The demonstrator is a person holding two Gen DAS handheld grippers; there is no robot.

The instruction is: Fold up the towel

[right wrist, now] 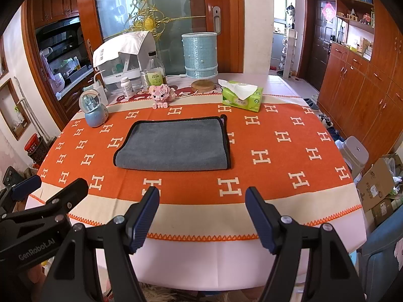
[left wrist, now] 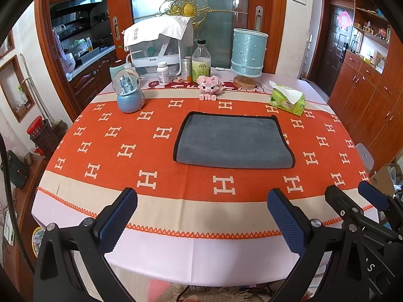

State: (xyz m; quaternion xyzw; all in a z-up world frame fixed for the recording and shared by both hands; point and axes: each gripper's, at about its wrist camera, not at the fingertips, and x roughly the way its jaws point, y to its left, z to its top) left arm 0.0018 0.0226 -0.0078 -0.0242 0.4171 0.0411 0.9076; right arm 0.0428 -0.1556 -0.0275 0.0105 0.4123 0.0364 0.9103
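A grey towel with a black hem lies flat on the orange tablecloth, doubled over with its fold toward me; it also shows in the right wrist view. My left gripper is open and empty, held over the table's near edge, well short of the towel. My right gripper is open and empty, also at the near edge. The right gripper shows at the right of the left wrist view, and the left gripper at the left of the right wrist view.
Behind the towel stand a snow globe, a pink brick pig, a green tissue pack, bottles, a blue-shaded lamp and a white appliance. A stool and cardboard boxes are to the right.
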